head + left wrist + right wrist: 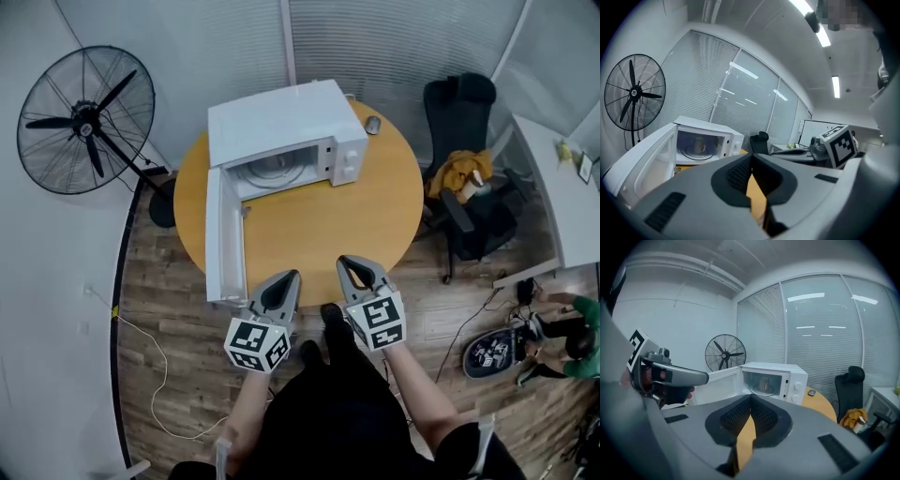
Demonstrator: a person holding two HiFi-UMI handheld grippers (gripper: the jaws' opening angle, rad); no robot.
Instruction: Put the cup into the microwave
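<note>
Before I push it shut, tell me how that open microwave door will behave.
The door looks like a stiff panel hinged on the microwave, so it should swing, not flex. The smooth table may let the whole box slide under a hard shove. The upright cup inside might tip from a slam.

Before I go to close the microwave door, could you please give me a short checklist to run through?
1. Cup inside the microwave, on its turntable: ok.
2. Cup upright: ok, as far as the gripper views show.
3. Left gripper jaws together, nothing between them: ok.
4. Right gripper jaws together, nothing between them: ok.
5. Door wide open, table bare along its swing: ok.
6. Cup set deep enough to clear the closing door: cannot tell.
</note>
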